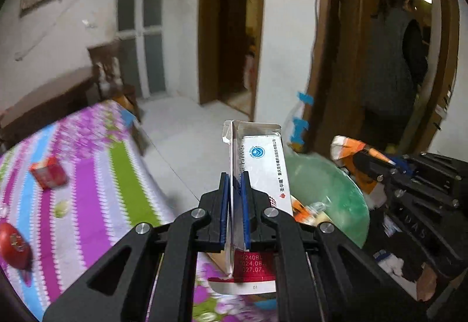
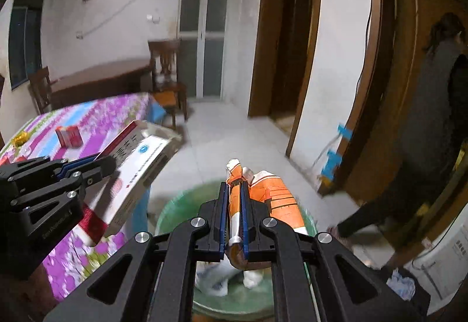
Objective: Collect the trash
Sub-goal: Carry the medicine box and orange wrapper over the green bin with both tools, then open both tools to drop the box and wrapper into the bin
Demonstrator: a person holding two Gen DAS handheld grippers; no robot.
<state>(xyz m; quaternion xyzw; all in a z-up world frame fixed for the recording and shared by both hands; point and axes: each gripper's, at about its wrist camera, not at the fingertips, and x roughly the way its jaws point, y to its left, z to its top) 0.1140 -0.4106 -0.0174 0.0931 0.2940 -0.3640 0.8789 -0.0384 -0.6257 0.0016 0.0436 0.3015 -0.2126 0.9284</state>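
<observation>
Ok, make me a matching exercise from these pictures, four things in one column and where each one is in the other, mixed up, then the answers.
Things:
1. white box
2. orange wrapper
3. red carton
4. green bin

Places:
A. lying on the striped tablecloth
B. clamped in the right gripper
C. on the floor beside the table
D. clamped in the left gripper

Pairs: 1-D, 2-B, 3-A, 4-C
</observation>
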